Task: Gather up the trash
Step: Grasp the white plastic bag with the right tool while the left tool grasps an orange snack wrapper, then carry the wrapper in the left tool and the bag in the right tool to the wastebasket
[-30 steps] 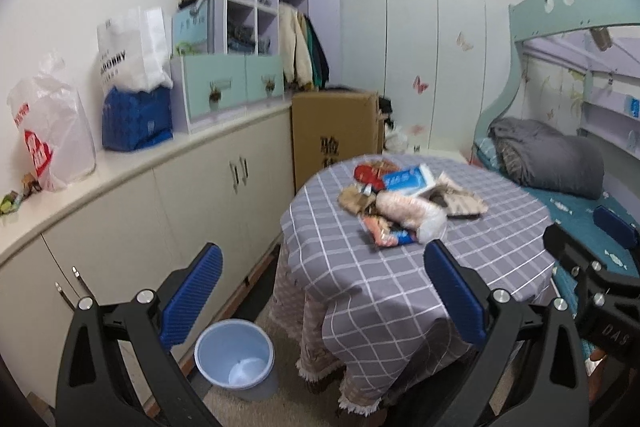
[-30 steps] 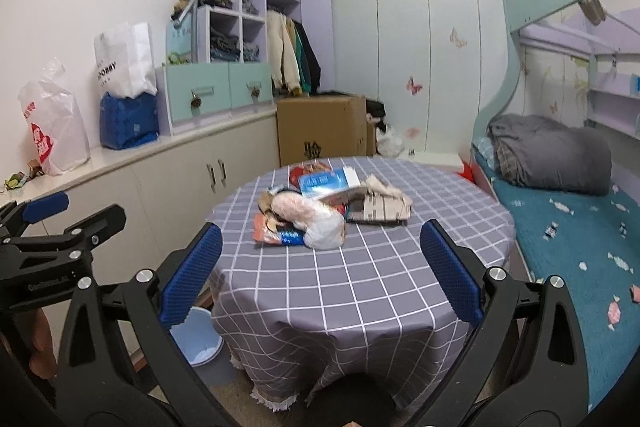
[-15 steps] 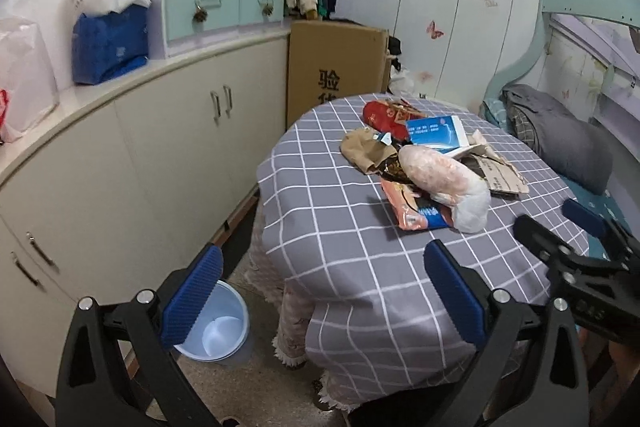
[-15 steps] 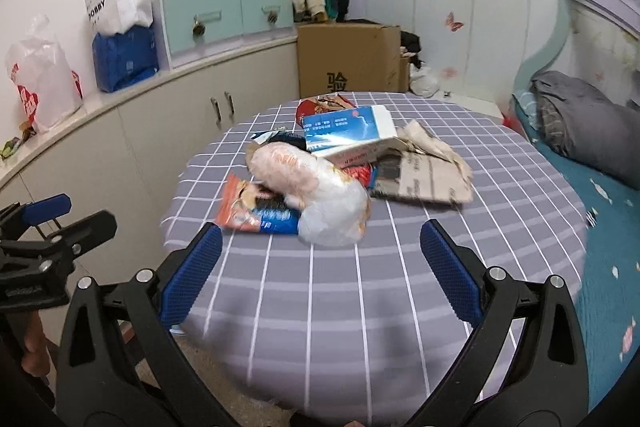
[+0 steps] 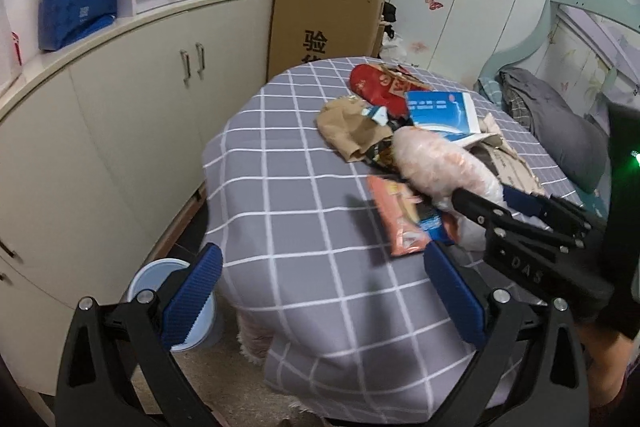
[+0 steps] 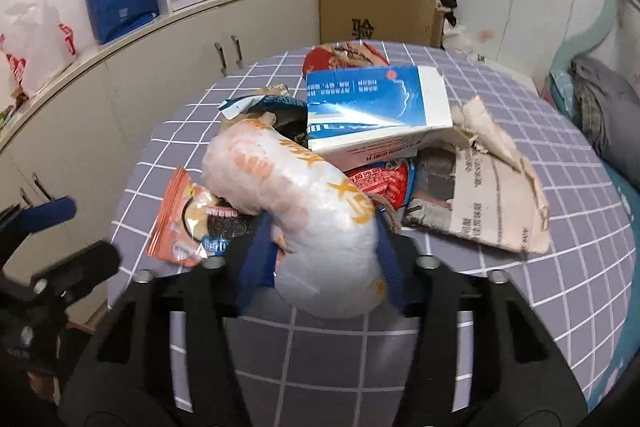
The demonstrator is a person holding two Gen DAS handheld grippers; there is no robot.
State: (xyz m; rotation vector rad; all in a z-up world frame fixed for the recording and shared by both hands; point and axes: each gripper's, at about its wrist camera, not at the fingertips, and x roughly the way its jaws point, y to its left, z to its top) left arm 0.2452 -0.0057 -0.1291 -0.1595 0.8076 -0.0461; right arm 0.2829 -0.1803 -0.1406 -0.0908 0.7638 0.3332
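Right tongs (image 6: pixel 320 247) have just been closing and now pinch the near end of the pink-and-white plastic bag (image 6: pixel 304 203), blue pads squeezing it on both sides. That bag lies on top of the trash heap around the middle of the surface (image 6: pixel 560 195), which wears a grey checked cloth. Tucked under the bag toward the left edge sits an orange cookie wrapper (image 6: pixel 180 223). Right behind it leans a blue-and-white carton (image 6: pixel 372 107), with a red snack packet (image 6: pixel 340 57) further back and a torn brown paper bag (image 6: pixel 488 195) off toward the right edge.

Left tongs (image 5: pixel 320 291) are spread wide with nothing between them, hanging over the near left edge of the surface. Down on the floor past that edge stands a pale blue bin (image 5: pixel 160 275), next to the cream cabinets (image 5: pixel 120 115).
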